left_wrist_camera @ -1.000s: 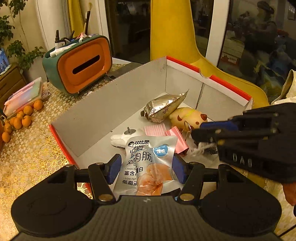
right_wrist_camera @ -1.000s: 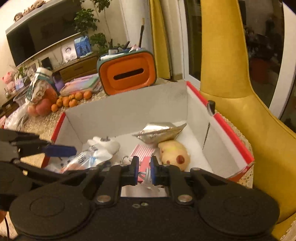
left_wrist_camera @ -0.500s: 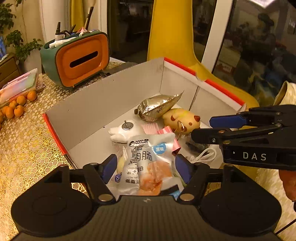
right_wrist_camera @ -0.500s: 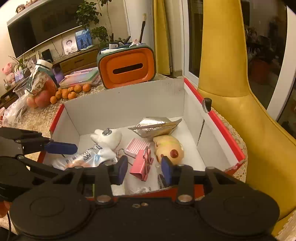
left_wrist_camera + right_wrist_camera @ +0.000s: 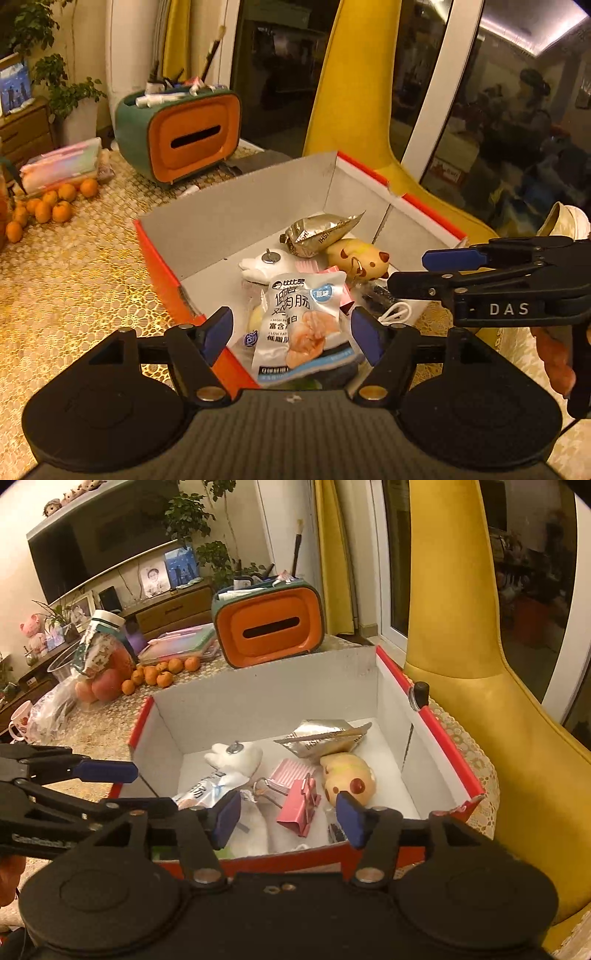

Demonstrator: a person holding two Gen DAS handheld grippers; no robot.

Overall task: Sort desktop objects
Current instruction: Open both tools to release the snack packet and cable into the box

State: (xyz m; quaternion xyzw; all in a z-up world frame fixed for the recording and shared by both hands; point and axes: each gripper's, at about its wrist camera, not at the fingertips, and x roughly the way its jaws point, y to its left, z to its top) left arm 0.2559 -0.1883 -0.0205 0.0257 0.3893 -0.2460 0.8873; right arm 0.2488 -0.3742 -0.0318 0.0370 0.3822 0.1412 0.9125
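Note:
A red-rimmed cardboard box (image 5: 236, 218) (image 5: 258, 686) holds a white snack packet (image 5: 303, 325) (image 5: 210, 790), a silver foil pouch (image 5: 321, 232) (image 5: 325, 734), a yellow animal toy (image 5: 358, 254) (image 5: 347, 775), a white plush keychain (image 5: 262, 262) (image 5: 236, 757), a pink binder clip (image 5: 299, 805) and a white cable (image 5: 397, 310). My left gripper (image 5: 291, 332) is open above the box's near corner, the packet lying loose between its fingers. My right gripper (image 5: 288, 816) is open and empty above the box's near rim.
An orange and green tissue box (image 5: 184, 140) (image 5: 269, 627) with pens on top stands behind the box. Small oranges (image 5: 48, 206) (image 5: 159, 672), pink folders (image 5: 181, 646) and a bagged jar (image 5: 99, 653) lie to the left. A yellow chair (image 5: 461, 664) stands at the right.
Both grippers have opened wider and drawn back from the box. The right one let go of the white cable; the left one released the snack packet, which now lies in the box.

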